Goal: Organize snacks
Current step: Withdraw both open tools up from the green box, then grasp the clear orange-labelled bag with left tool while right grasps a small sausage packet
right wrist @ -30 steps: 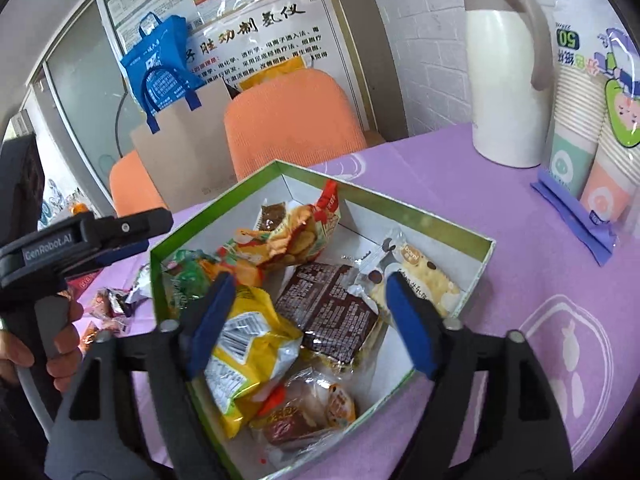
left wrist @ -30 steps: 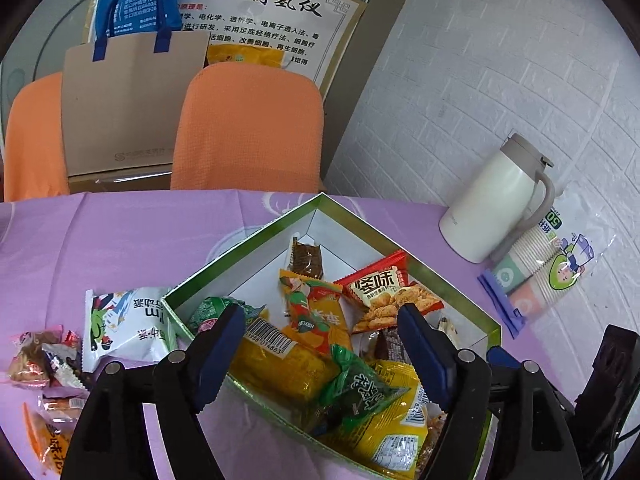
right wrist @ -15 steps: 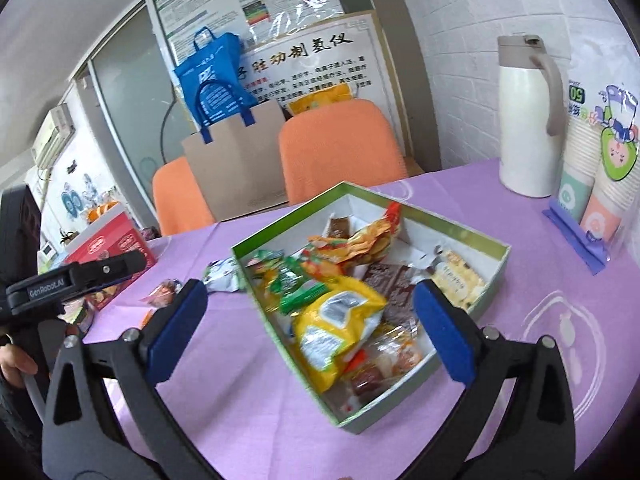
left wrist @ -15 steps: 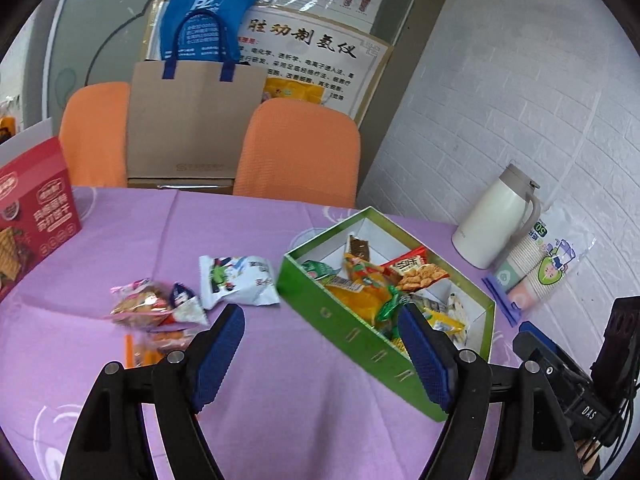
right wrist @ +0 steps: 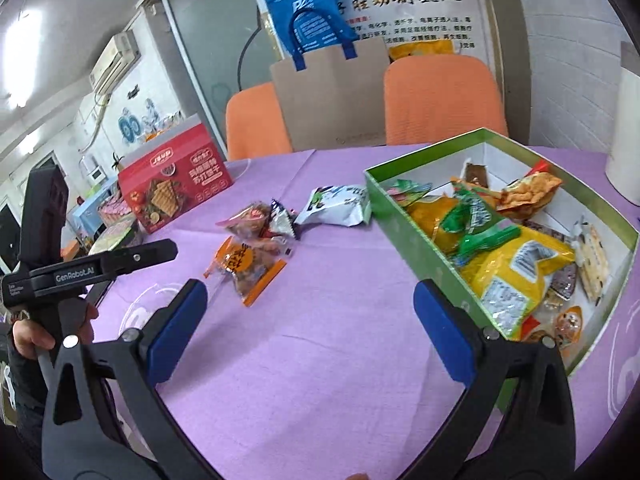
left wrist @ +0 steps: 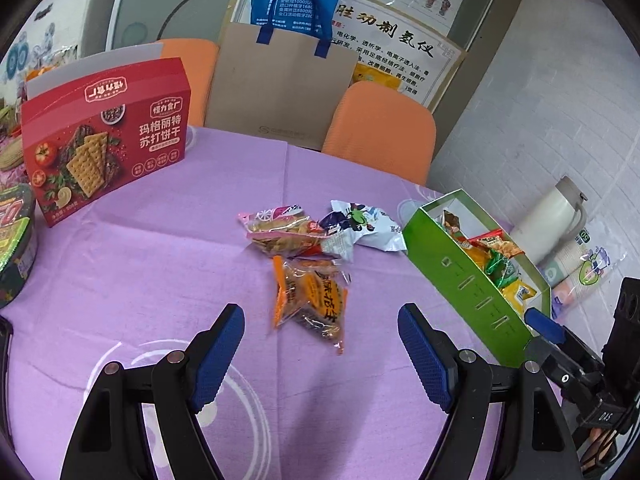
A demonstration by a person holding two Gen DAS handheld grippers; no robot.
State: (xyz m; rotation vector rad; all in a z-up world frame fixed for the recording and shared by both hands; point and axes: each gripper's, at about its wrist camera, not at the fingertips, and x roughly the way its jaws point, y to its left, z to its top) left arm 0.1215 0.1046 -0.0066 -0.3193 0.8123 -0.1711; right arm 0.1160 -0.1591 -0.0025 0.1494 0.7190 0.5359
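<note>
A green box (left wrist: pixel 472 280) (right wrist: pixel 404 220) full of snack packets sits on the purple tablecloth. Left of it lie loose snacks: an orange packet (left wrist: pixel 312 300) (right wrist: pixel 248 264), a pink packet (left wrist: pixel 280 232) (right wrist: pixel 252 216) and a white packet (left wrist: pixel 368 224) (right wrist: pixel 336 208). My left gripper (left wrist: pixel 320 356) is open and empty, just short of the orange packet. My right gripper (right wrist: pixel 308 332) stands wide open over bare cloth, empty, between the loose snacks and the box. The left gripper's black body (right wrist: pixel 92 268) shows in the right wrist view, held by a hand (right wrist: pixel 28 336).
A red cracker box (left wrist: pixel 104 136) (right wrist: pixel 176 184) stands at the back left, with a round tin (left wrist: pixel 12 240) beside it. A white jug (left wrist: pixel 556 216) and sleeved paper cups (left wrist: pixel 580 268) stand right of the green box. Orange chairs (left wrist: pixel 380 132) and a paper bag (left wrist: pixel 280 84) stand behind the table.
Both grippers pulled back and swung left from over the green box. The loose snacks and red cracker box came into view. The right jaws widened.
</note>
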